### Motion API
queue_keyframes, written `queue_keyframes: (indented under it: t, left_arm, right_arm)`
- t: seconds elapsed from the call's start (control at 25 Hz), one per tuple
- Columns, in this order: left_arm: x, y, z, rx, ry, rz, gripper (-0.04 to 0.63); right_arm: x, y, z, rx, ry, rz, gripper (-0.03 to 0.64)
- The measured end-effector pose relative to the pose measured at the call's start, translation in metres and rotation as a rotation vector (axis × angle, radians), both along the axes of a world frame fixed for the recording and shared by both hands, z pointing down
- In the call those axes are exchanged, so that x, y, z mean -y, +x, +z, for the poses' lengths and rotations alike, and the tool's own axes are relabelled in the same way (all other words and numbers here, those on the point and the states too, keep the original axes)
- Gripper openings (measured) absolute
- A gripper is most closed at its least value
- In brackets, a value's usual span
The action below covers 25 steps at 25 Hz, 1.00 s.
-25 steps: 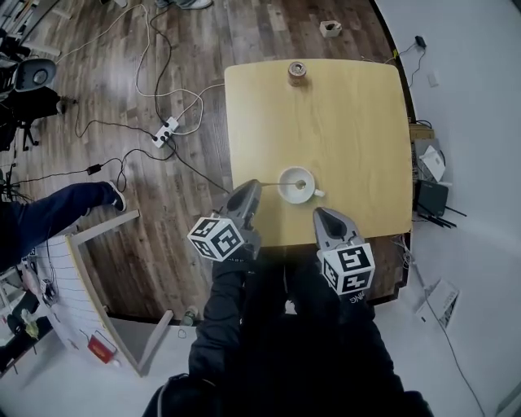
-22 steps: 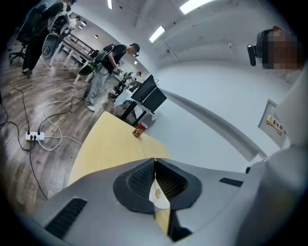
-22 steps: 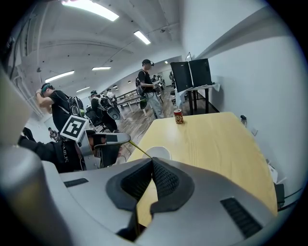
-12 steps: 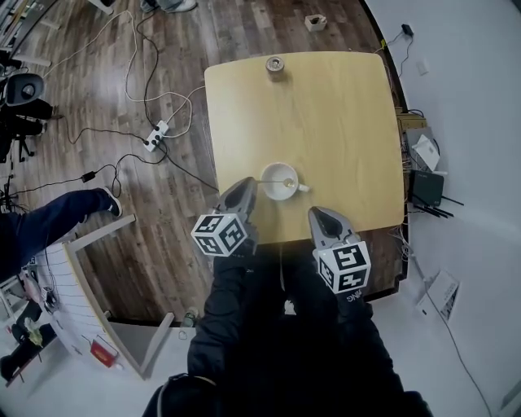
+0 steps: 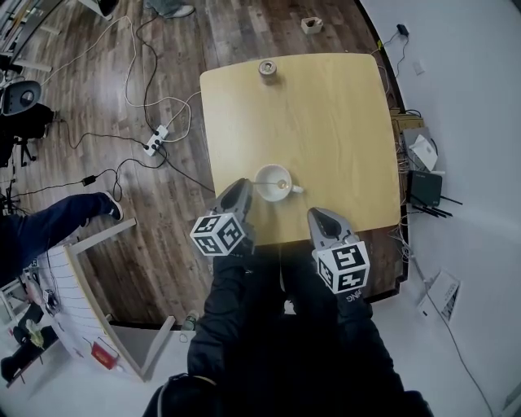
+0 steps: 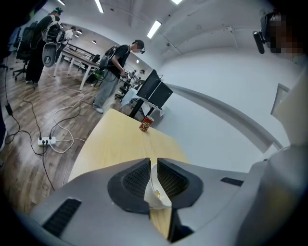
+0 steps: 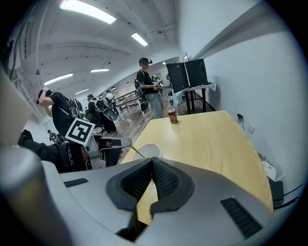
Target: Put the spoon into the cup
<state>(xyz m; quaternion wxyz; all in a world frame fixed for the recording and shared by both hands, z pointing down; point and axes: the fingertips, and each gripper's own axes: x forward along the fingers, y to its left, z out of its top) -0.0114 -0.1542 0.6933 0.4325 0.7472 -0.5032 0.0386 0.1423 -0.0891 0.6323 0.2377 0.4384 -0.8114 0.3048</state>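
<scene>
Looks down on a dark wood-plank floor [image 5: 106,204] crossed by loose cables [image 5: 155,65] and a white power strip [image 5: 156,138], with a pale wooden table [image 5: 326,106] set close to a plain white wall [image 5: 464,98]. Takes in black boxes and papers [image 5: 425,175] between table and wall, and a white panel [image 5: 77,301] at lower left. Opens farther off into a long room under ceiling strip lights [image 7: 86,10], with rows of desks [image 6: 72,53], two dark monitors [image 7: 186,73] and people standing [image 7: 147,81].

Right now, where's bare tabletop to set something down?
Bare: the middle of the table, from the can at the far edge to the cup, and its whole right side. Crowded: the near edge, with cup, spoon, left gripper and right gripper.
</scene>
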Motion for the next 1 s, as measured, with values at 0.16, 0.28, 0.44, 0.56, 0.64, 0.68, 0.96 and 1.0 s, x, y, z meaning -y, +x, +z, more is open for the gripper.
queue_keyframes:
  t: [0.16, 0.28, 0.44, 0.56, 0.64, 0.68, 0.96, 1.0]
  left_arm:
    - [-0.001, -0.004, -0.004, 0.003, -0.004, -0.010, 0.115]
    - [-0.009, -0.011, -0.013, 0.016, -0.007, -0.029, 0.129]
    - [-0.018, -0.021, -0.044, 0.039, 0.030, -0.069, 0.133]
    - [-0.019, -0.025, -0.089, 0.076, 0.124, -0.086, 0.110]
    - [-0.024, -0.020, -0.121, 0.091, 0.186, -0.074, 0.082]
    - [-0.025, -0.017, -0.137, 0.094, 0.214, -0.068, 0.070]
    - [-0.027, -0.003, -0.250, 0.116, 0.371, -0.017, 0.034]
    - [-0.026, -0.001, -0.266, 0.134, 0.397, -0.007, 0.034]
  right_arm:
    - [0.004, 0.000, -0.012, 0.005, 0.027, -0.003, 0.020]
    - [0.005, 0.000, -0.027, 0.014, 0.050, 0.007, 0.020]
    - [0.008, 0.002, -0.056, 0.030, 0.109, 0.026, 0.020]
    - [0.017, -0.005, -0.087, 0.055, 0.183, 0.031, 0.020]
    - [0.018, -0.012, -0.108, 0.080, 0.231, 0.032, 0.020]
    - [0.019, -0.016, -0.120, 0.090, 0.255, 0.030, 0.020]
    - [0.027, -0.049, -0.209, 0.117, 0.439, -0.009, 0.020]
    - [0.030, -0.051, -0.224, 0.116, 0.468, -0.012, 0.020]
